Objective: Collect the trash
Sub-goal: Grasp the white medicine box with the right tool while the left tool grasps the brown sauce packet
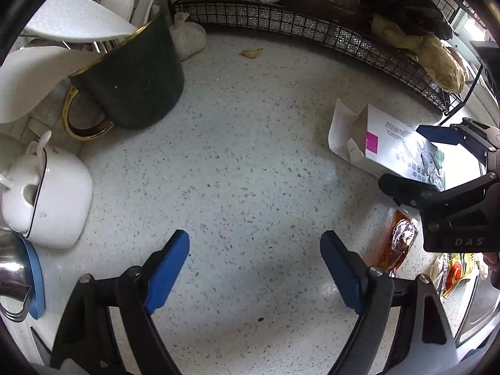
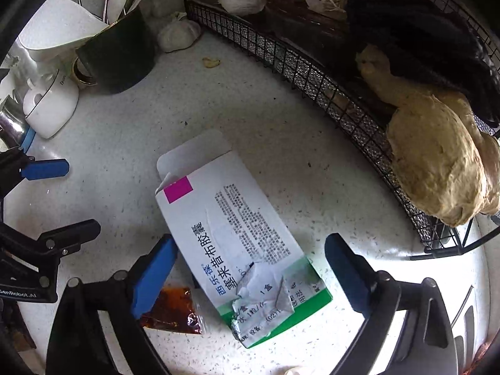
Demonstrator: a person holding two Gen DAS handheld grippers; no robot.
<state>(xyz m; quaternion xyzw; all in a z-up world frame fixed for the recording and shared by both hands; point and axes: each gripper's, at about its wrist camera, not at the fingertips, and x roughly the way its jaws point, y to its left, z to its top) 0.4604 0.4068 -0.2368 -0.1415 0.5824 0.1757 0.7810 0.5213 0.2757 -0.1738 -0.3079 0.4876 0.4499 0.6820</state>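
A flattened white medicine box [image 2: 237, 237] with a pink square and a green end lies on the speckled counter [image 2: 125, 143]. My right gripper [image 2: 250, 268] hangs over it, open. The box lies between the blue pads; the right pad stands clear of it. A red sauce packet [image 2: 175, 309] lies by the left pad. In the left wrist view my left gripper [image 1: 254, 268] is open over bare counter [image 1: 250, 156]. To its right are the box [image 1: 384, 143], the right gripper [image 1: 415, 161] and the sauce packet [image 1: 397, 243]. A yellow wrapper [image 1: 459, 268] lies further right.
A dark green mug with a gold handle [image 1: 134, 84] holds utensils at the back left, beside a white lidded pot [image 1: 50, 193] and a steel pot [image 1: 12, 272]. A black wire basket [image 1: 312, 22] with garlic and ginger runs along the back. A garlic bulb [image 1: 187, 37] and a yellow scrap [image 1: 250, 52] lie before it.
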